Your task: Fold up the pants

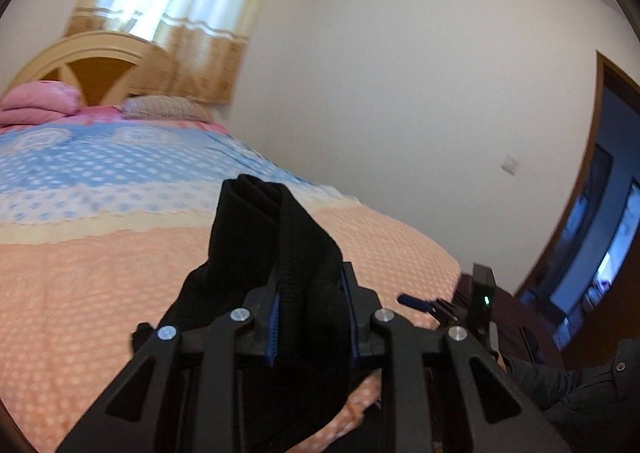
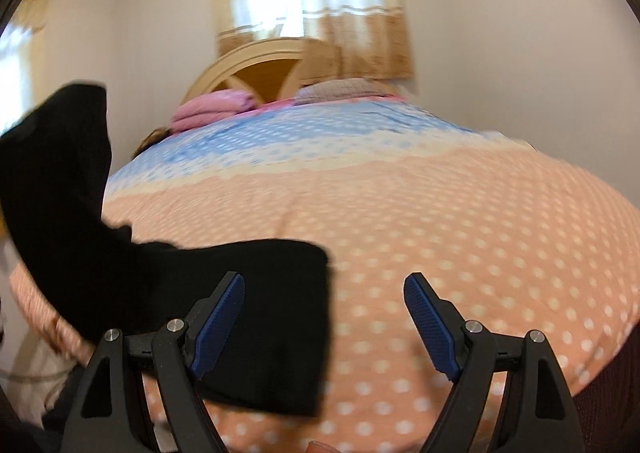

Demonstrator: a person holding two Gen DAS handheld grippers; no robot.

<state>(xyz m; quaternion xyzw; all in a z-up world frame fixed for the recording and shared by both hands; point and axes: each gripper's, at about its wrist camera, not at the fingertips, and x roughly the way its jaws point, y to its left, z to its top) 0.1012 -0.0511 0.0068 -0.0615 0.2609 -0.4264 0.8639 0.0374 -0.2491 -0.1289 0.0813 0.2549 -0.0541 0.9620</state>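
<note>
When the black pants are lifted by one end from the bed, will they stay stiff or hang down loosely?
Probably loosely: the black fabric pants bunch into soft folds where the left gripper pinches them. In the right wrist view they drape from the raised end down to the dotted orange and blue bed cover, so they seem floppy. They look light and unlikely to slip from the ribbed fingers.

Black pants (image 2: 256, 317) — one end lifted, rest on bed.
</note>
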